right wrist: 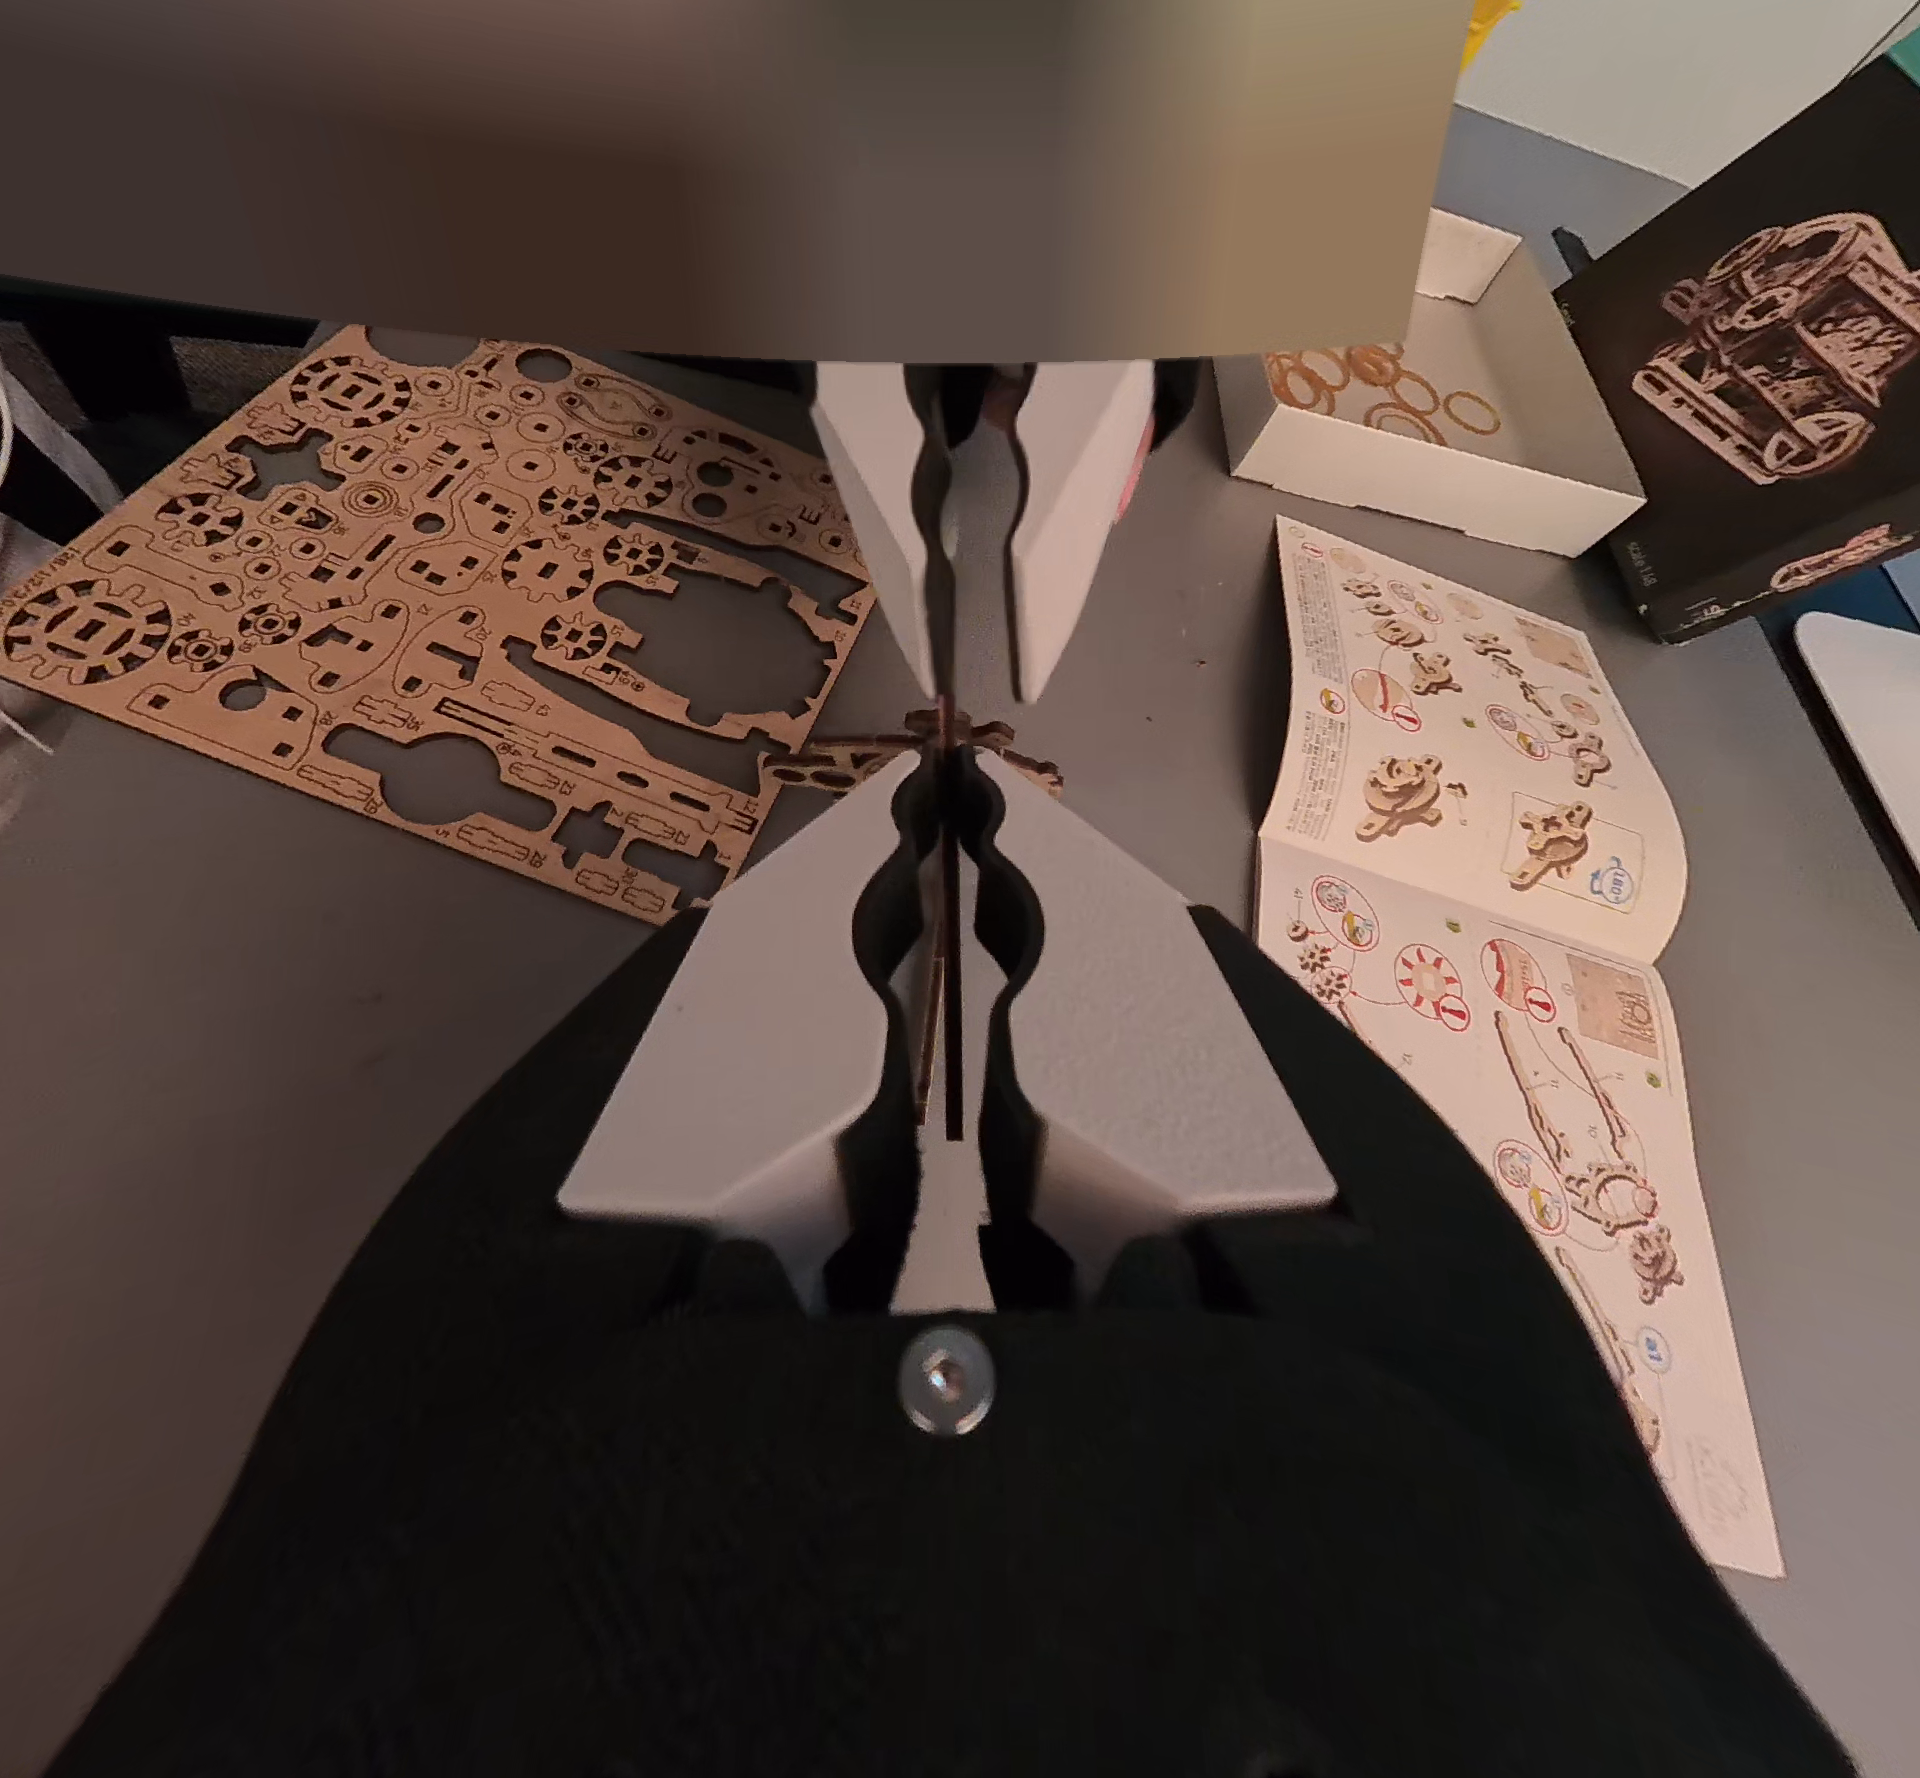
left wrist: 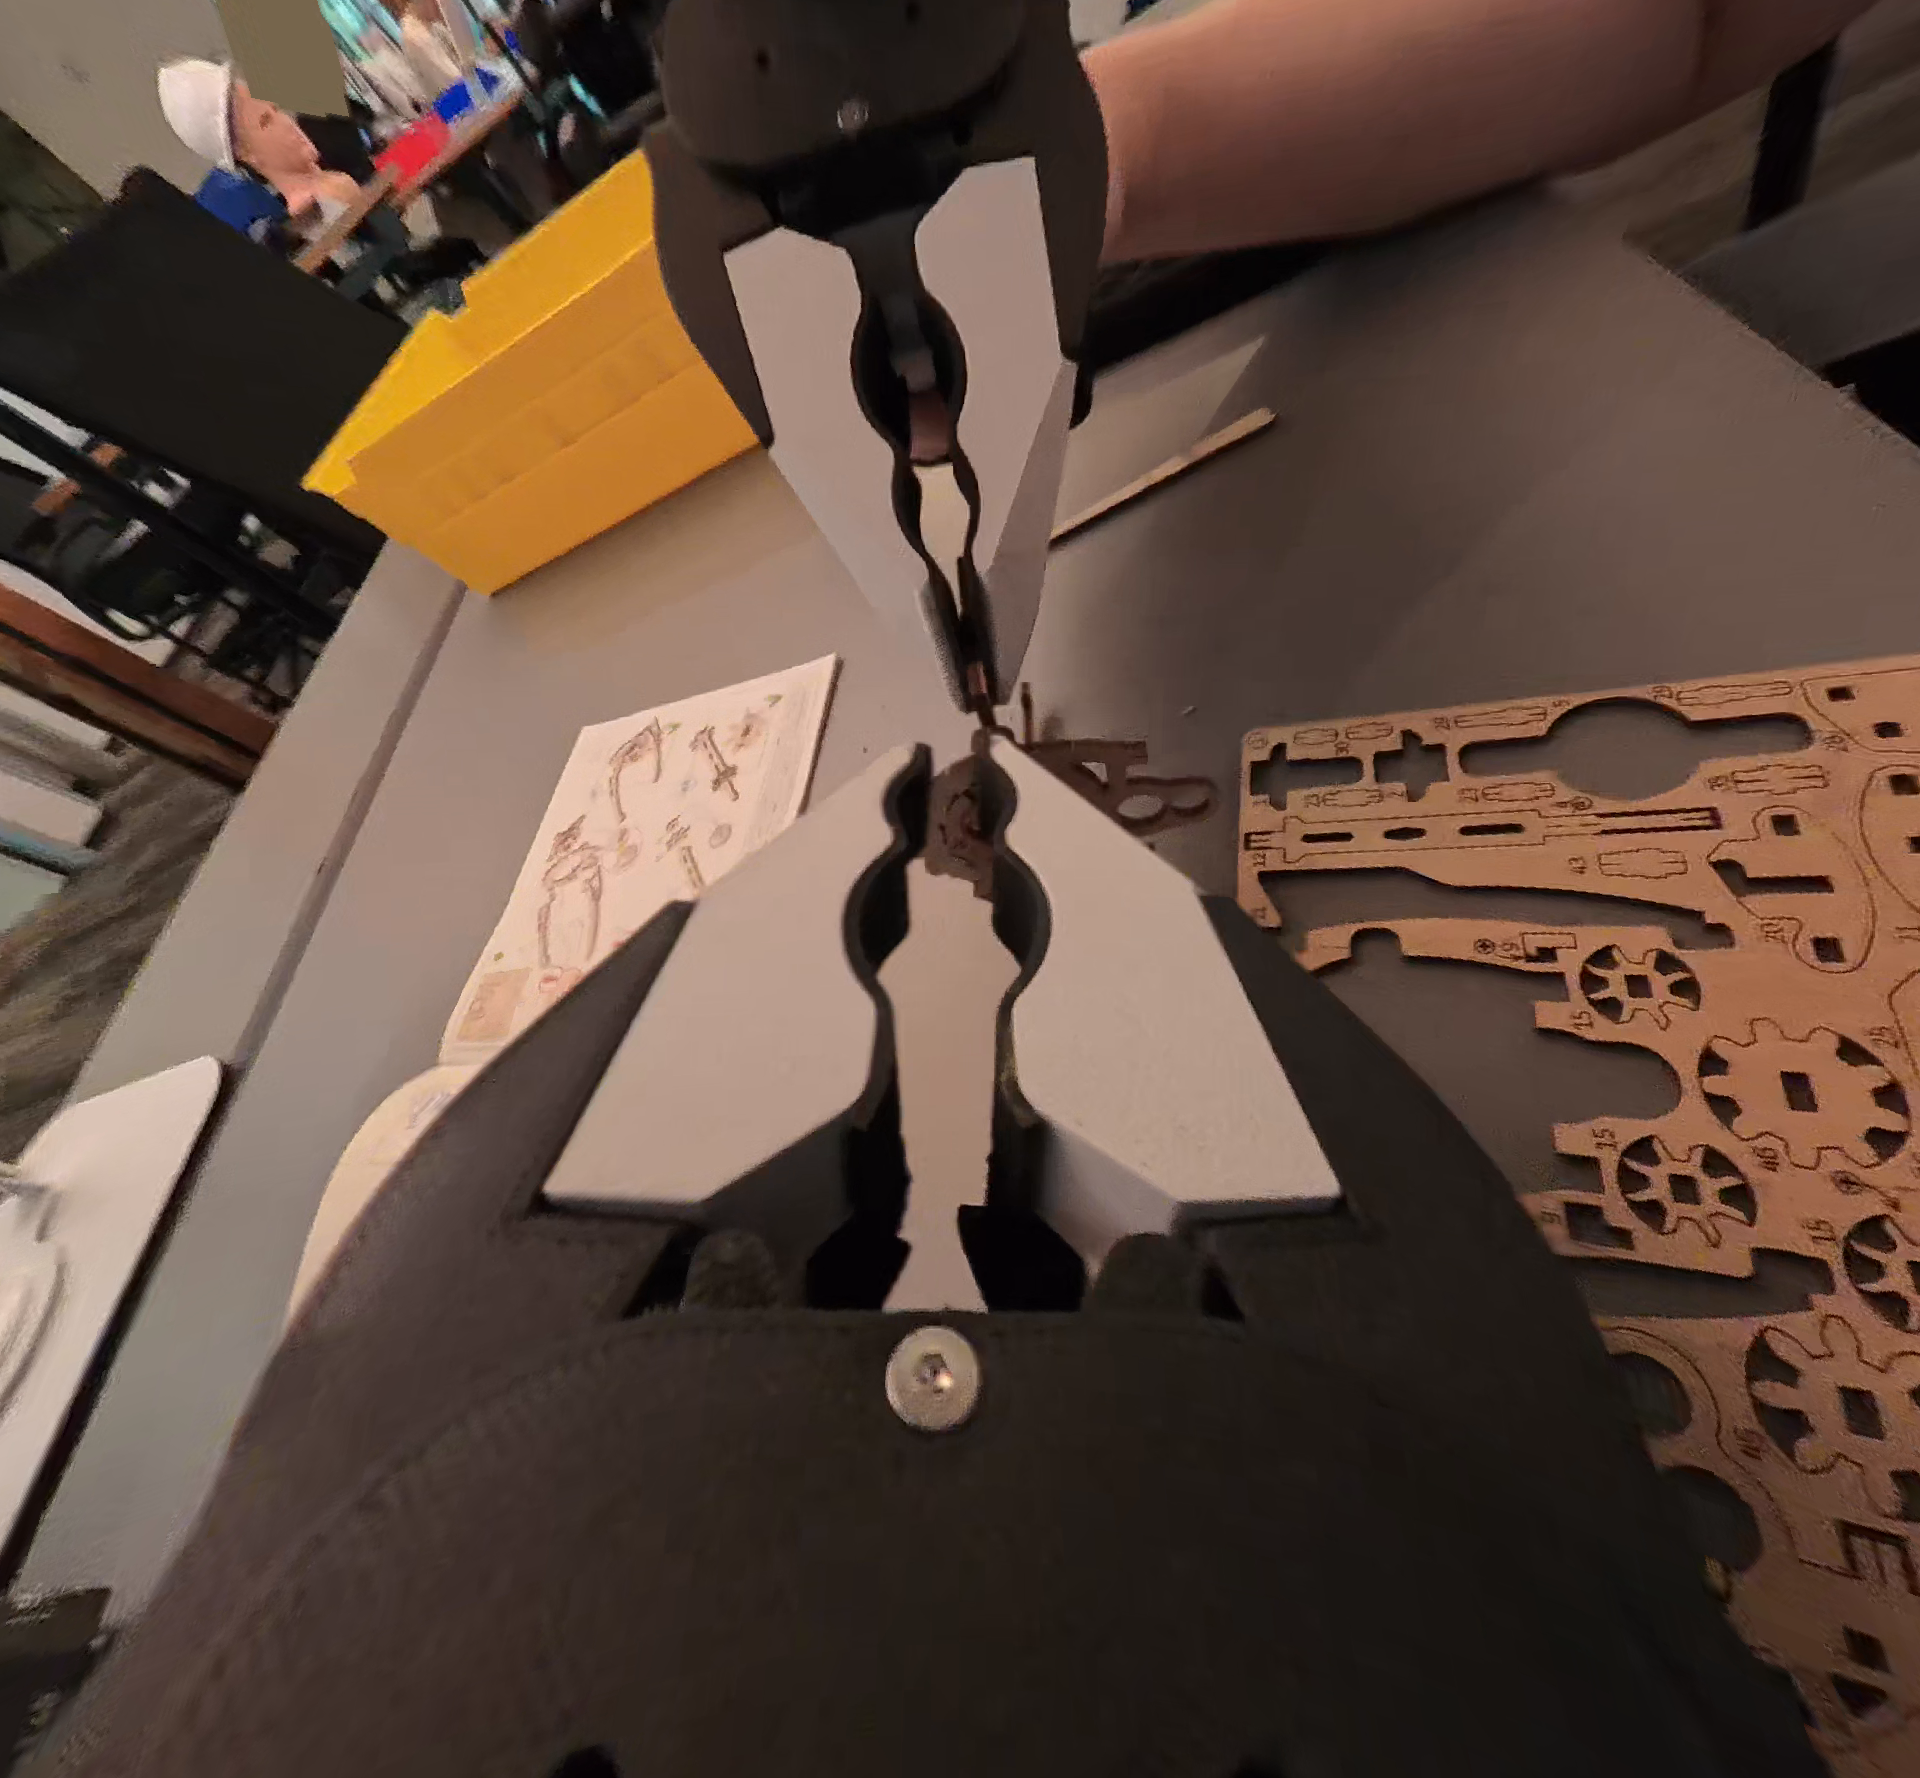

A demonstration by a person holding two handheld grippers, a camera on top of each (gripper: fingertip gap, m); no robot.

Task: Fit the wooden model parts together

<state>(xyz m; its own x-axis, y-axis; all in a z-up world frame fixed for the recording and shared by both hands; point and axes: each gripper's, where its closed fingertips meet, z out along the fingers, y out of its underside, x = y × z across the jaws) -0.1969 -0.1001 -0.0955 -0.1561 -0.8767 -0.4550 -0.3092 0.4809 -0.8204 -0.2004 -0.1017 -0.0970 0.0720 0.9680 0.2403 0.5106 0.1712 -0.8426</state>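
My left gripper (left wrist: 961,760) is shut on a small dark wooden assembly (left wrist: 961,829) held just above the grey table (left wrist: 1455,585). My right gripper (right wrist: 943,764) is shut on a thin flat wooden part (right wrist: 938,949), seen edge-on between its fingers. The two grippers face each other tip to tip. The right gripper (left wrist: 977,684) comes in from the top of the left wrist view, and the left gripper (right wrist: 971,684) from the top of the right wrist view. The flat part meets the small assembly (right wrist: 940,729) between the tips. A wooden piece (left wrist: 1143,783) juts beside them; I cannot tell whether it is joined.
A laser-cut wooden sheet (left wrist: 1558,845) (right wrist: 416,585) lies flat to one side and an open instruction booklet (left wrist: 665,835) (right wrist: 1455,793) to the other. A yellow bin (left wrist: 540,419), a thin wooden stick (left wrist: 1164,471), a white box with rubber bands (right wrist: 1455,440) and a black box (right wrist: 1766,409) stand farther off. A person's forearm (left wrist: 1403,66) reaches in. The tips of both grippers are at nearly the same place.
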